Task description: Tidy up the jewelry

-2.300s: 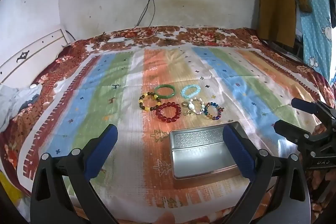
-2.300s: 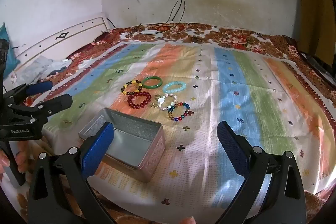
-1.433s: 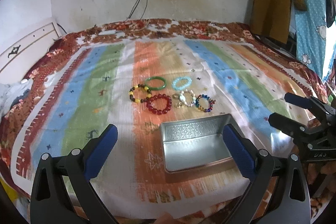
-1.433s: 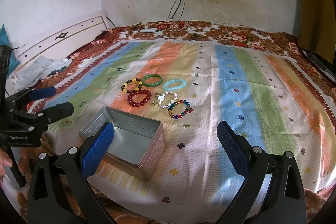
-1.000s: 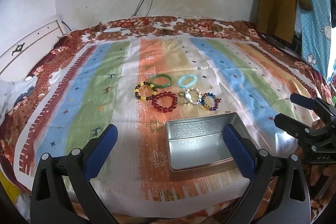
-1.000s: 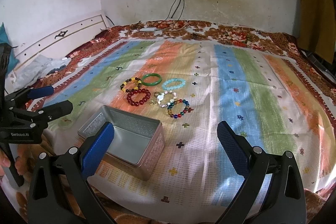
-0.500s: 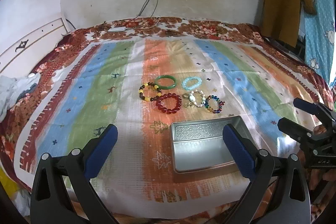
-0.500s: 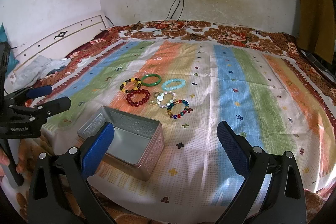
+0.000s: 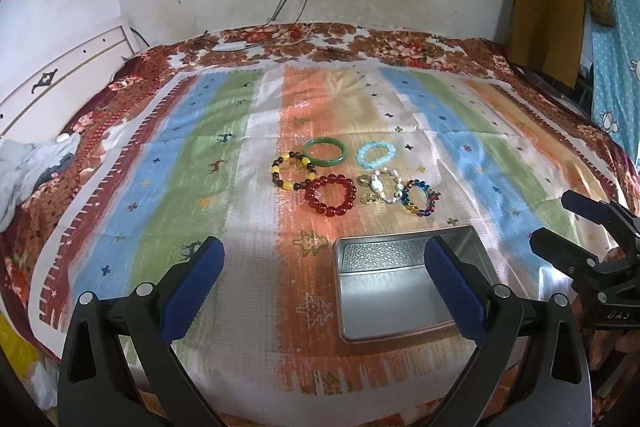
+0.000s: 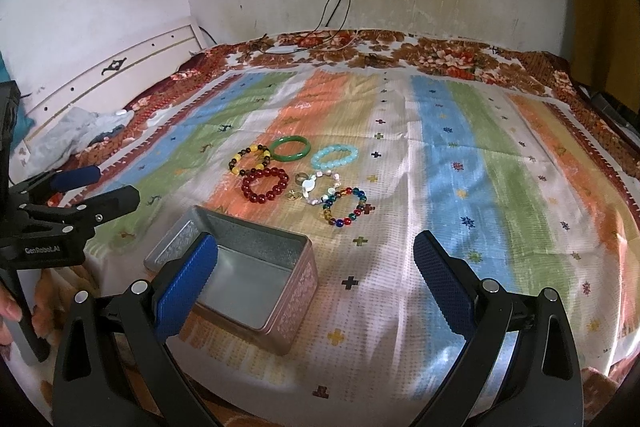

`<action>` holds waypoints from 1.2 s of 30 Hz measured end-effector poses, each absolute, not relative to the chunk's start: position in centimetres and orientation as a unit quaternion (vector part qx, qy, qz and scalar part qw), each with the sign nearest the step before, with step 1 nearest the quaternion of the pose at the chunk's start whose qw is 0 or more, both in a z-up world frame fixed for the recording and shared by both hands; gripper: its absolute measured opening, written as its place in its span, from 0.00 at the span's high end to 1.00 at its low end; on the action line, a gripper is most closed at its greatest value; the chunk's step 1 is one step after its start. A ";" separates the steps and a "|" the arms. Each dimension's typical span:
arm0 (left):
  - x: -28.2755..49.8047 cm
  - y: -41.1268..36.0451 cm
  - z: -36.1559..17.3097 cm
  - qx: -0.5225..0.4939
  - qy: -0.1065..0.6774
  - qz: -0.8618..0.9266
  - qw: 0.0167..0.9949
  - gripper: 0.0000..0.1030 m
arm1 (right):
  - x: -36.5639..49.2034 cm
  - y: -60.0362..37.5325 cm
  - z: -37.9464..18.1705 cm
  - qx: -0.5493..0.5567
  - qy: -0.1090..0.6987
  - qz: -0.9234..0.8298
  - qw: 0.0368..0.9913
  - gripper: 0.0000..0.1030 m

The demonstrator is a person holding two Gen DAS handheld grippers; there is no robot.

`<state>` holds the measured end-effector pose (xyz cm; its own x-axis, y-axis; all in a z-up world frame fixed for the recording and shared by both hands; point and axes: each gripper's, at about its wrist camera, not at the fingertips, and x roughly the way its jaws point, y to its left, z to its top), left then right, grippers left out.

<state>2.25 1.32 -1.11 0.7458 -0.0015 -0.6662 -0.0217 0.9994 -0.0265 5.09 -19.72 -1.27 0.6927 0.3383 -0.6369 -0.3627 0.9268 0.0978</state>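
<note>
Bracelets: six on striped bedspread (image 9: 200,155), clustered. One green bangle (image 9: 324,151), one pale blue (image 9: 376,155), one yellow-brown (image 9: 292,171), one red (image 9: 330,195), one white (image 9: 386,185), one multicolour (image 9: 419,197); two small gold pieces (image 9: 369,198) among them. Tin box (image 9: 404,283): one, lidless, nothing inside. Left claw (image 9: 320,279): released, wide, nothing held; box partly behind its right finger, bracelets well ahead. Right claw (image 10: 316,283): released, nothing held; box by its left finger, bracelets ahead-left.

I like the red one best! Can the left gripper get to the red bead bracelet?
Probably yes. The left gripper is open, and the red bead bracelet lies flat on the striped blanket ahead; nothing lies between them.
</note>
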 end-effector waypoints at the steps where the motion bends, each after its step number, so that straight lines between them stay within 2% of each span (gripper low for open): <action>1: 2.4 1.3 -1.1 -0.016 0.357 0.005 0.934 0.05 | 5.3 -19.7 -1.2 -0.017 0.343 0.191 0.920 0.03; 36: 10.9 2.0 -2.2 0.014 0.415 0.020 0.910 0.05 | 12.0 -18.8 -1.5 -0.012 0.391 0.188 0.901 0.03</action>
